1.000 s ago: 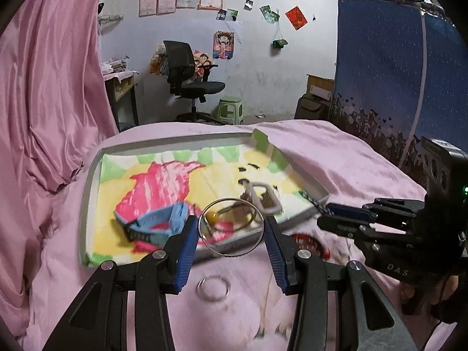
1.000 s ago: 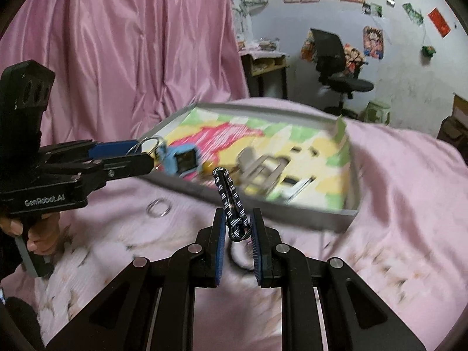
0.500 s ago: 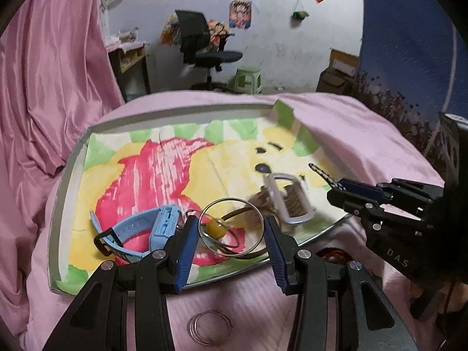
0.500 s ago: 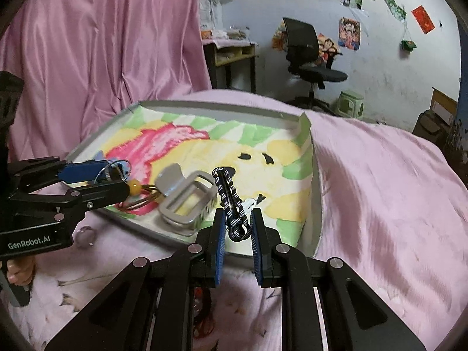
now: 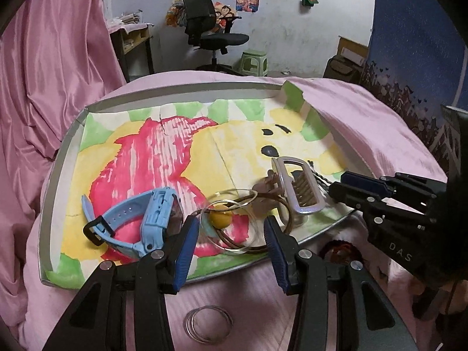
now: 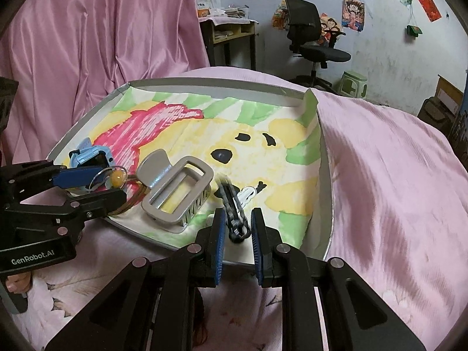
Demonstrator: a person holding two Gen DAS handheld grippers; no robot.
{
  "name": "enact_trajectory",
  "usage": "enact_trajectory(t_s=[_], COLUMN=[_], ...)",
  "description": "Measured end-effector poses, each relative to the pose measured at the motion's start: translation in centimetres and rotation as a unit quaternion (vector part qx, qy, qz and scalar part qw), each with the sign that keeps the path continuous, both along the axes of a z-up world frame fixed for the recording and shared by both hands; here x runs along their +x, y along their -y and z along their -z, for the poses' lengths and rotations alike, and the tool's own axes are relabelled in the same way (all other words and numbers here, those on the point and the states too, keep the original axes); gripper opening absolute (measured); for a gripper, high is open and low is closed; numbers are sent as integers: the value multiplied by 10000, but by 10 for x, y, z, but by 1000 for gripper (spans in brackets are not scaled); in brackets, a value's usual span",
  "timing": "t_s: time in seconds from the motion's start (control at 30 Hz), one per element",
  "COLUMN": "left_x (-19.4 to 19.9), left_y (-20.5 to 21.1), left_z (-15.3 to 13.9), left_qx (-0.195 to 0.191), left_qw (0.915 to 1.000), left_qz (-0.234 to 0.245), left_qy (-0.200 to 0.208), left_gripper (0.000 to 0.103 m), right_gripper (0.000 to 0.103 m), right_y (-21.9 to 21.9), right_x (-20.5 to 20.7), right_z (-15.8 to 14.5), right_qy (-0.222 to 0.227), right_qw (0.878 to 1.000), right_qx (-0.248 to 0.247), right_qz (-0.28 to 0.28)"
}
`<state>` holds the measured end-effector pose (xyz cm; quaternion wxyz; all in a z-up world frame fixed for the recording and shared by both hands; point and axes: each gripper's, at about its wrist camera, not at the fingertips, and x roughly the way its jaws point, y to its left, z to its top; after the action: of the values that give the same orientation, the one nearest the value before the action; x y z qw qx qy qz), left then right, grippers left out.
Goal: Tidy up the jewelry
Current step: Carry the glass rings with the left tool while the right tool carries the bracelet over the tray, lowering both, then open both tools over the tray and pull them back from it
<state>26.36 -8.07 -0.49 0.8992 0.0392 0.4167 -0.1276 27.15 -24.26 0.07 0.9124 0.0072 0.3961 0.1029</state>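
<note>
A painted tray (image 5: 61,158) lies on the pink bed and holds a blue watch (image 5: 137,222), a grey hair claw (image 5: 298,187) and brown bangles (image 5: 280,204). My left gripper (image 5: 231,234) is open over the tray's near edge, with a thin wire bangle with a yellow bead (image 5: 228,222) between its fingers, held or loose I cannot tell. My right gripper (image 6: 237,228) has opened over the tray (image 6: 326,175); a black-and-white braided cord (image 6: 232,207), blurred, sits between its parted fingers. The hair claw (image 6: 175,196) lies just left of it.
Stacked silver bangles (image 5: 209,323) lie on the pink cover in front of the tray. A red-and-black item (image 5: 339,250) lies on the cover under the right gripper. Pink curtain hangs at the left; a chair and stool stand behind.
My right gripper has opened and the braided cord sits lower, blurred, over the tray. My left gripper has moved forward over the tray's near edge with the wire bangle.
</note>
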Motion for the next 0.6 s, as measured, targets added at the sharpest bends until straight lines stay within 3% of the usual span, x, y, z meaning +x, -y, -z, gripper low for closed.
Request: enact_trajectory(t_s=[0.13, 0.3, 0.37, 0.6], left_x=[-10, -29, -36, -64], left_y=[-5, -14, -17, -34], left_z=[-6, -18, -21, -35], left_qx=[-154, -335, -380, -530], left_qw=[9997, 9977, 9965, 9909], left_qz=[7, -52, -92, -322], left_qy=[206, 586, 733, 1198], left_gripper=[57, 64, 68, 82], right_gripper=[28, 32, 43, 67], right_y=[2, 5, 5, 6], right_x=[-3, -17, -27, -62], right_z=[-1, -8, -14, -35], right_qy=[73, 333, 529, 1129], right_qw=[9999, 9992, 9981, 9917], right_qx=[99, 202, 255, 493], right_qz=[36, 109, 165, 373])
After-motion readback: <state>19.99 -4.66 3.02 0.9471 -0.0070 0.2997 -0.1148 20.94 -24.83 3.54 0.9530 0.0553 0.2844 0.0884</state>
